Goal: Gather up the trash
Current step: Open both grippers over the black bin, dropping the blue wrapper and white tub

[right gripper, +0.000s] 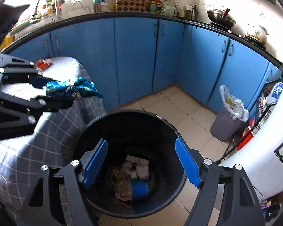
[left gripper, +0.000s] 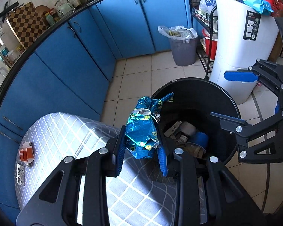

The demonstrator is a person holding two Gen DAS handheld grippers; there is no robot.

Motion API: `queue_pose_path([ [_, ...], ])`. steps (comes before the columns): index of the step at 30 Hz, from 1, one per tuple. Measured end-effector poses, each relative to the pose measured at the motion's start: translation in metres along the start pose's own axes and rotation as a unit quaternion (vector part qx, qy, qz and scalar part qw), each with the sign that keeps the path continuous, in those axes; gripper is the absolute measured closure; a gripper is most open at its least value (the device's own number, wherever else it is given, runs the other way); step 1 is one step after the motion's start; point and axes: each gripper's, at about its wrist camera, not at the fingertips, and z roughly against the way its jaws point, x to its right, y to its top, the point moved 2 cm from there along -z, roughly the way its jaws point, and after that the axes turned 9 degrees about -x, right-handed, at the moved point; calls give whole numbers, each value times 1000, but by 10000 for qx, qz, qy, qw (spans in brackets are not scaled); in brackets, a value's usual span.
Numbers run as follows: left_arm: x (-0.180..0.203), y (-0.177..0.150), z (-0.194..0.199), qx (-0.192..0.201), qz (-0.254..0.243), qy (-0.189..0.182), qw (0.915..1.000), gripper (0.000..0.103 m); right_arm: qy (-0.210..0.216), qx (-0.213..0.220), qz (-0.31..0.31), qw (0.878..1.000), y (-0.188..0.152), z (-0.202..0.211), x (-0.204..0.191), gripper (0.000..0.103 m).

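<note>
My left gripper [left gripper: 142, 157] is shut on a crumpled blue foil snack bag [left gripper: 144, 126], held over the edge of the table beside the rim of a black trash bin [left gripper: 234, 105]. The bag also shows in the right wrist view [right gripper: 71, 88], in the left gripper [right gripper: 47, 94]. My right gripper [right gripper: 141, 162] is open and empty, right above the bin's mouth [right gripper: 171, 126]; it also shows in the left wrist view [left gripper: 230, 98]. The bin holds a blue cup [right gripper: 139, 189], crumpled paper [right gripper: 137, 166] and other scraps.
A table with a grey checked cloth [left gripper: 66, 131] stands left of the bin, with a small orange-red item [left gripper: 26, 153] on it. A grey bin with a plastic liner [left gripper: 183, 45] stands by the blue cabinets [left gripper: 122, 28]. A white appliance [left gripper: 241, 47] and a wire rack [left gripper: 203, 37] are at right.
</note>
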Motion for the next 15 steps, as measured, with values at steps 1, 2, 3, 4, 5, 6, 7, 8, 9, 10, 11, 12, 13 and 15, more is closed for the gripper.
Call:
queue_pose_path([
  [1,2,1,-1,0,-15,-19,10000,72,-14,-17,-27,10000,-3,-1,2,30],
  [2,3,3,-1,-1,-26,-31,10000,72,-1,-33,-56,10000,-5,-1,3,30],
  [3,5,4,-2,-3,-37,-41,10000,72,24,-52,-85,9999,-7,-2,5,30],
  [4,7,5,-3,-3,-60,-50,10000,72,26,-65,-102,9999,-10,-2,7,30],
  [5,9,7,-3,-3,-71,-56,10000,72,13,-74,-111,9999,-11,-2,9,30],
  [6,11,8,-3,-1,-88,-70,9999,72,6,-84,-119,9999,-13,-3,10,30],
  [7,13,9,-3,4,-104,-80,9999,72,10,-88,-136,9999,-14,-3,11,30],
  [8,14,10,-3,9,-120,-82,9999,72,18,-86,-151,9998,-15,-3,12,30],
  [9,15,11,-3,10,-133,-84,9999,72,30,-85,-171,9998,-16,-3,13,30],
  [10,17,12,-4,4,-145,-92,9999,71,45,-82,-187,9998,-16,-2,13,30],
  [11,17,13,-4,2,-145,-114,9998,71,59,-74,-203,9997,-17,-2,15,30],
  [12,18,14,-3,11,-143,-122,9998,70,67,-68,-209,9997,-17,-3,16,30],
  [13,20,16,-3,27,-161,-84,9998,70,84,-59,-220,9997,-17,-2,16,30],
  [15,21,17,-3,20,-176,-104,9998,70,118,-43,-249,9996,-17,-2,17,30],
])
